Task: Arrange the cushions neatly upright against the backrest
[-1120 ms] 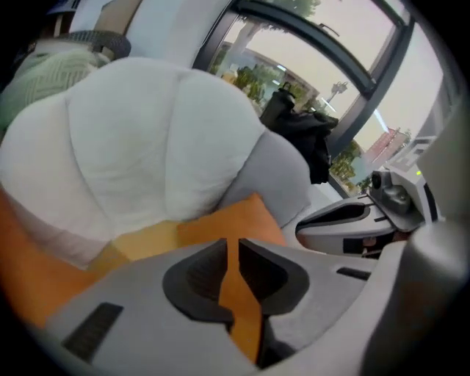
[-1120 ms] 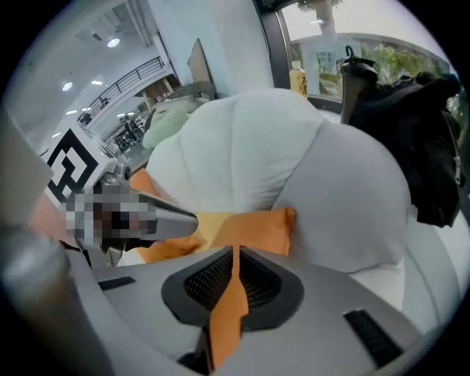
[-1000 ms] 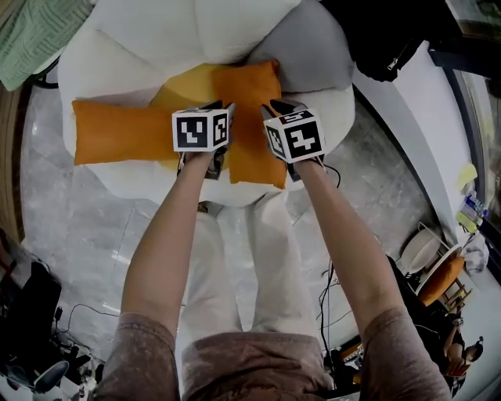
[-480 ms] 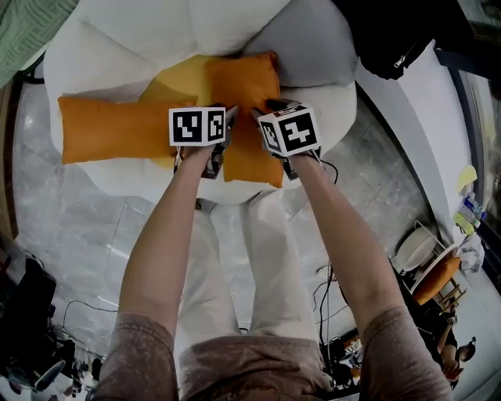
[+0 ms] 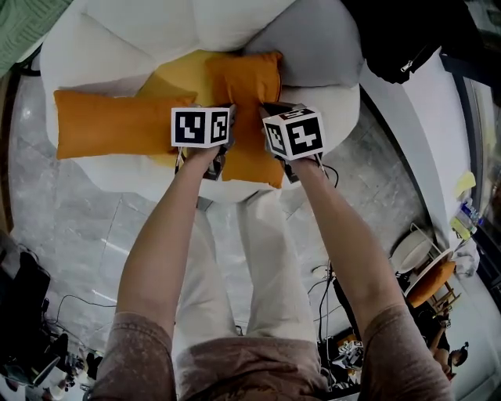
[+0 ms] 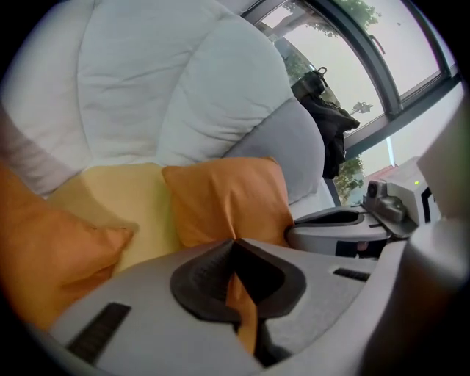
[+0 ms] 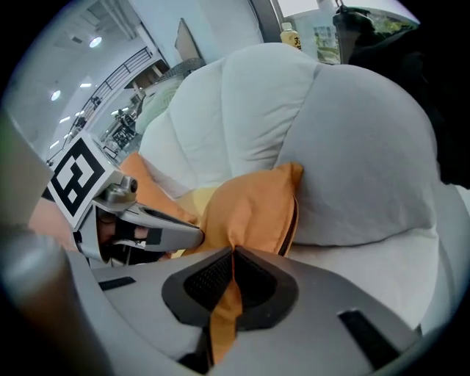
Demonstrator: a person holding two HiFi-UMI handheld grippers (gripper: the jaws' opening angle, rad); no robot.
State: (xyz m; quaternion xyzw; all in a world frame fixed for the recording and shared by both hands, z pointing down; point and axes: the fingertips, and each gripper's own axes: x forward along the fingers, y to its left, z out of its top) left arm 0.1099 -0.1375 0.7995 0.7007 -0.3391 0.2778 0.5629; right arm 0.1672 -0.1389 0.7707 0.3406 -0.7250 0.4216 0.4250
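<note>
Two grippers, four cushions.
The left gripper (image 6: 235, 253) and right gripper (image 7: 233, 257) each pinch the near edge of one orange cushion (image 5: 250, 86) on the sofa (image 5: 141, 23) seat; a second orange cushion (image 5: 117, 124), yellow cushion (image 5: 176, 82) and grey cushion (image 5: 313, 47) lie alongside.

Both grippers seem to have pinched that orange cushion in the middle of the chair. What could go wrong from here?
1. The left gripper and right gripper each pinch only a thin fold at the near edge of the middle orange cushion. The fabric may slip out as the cushion is lifted.
2. It overlaps the yellow cushion, so lifting could drag that one askew.
</note>
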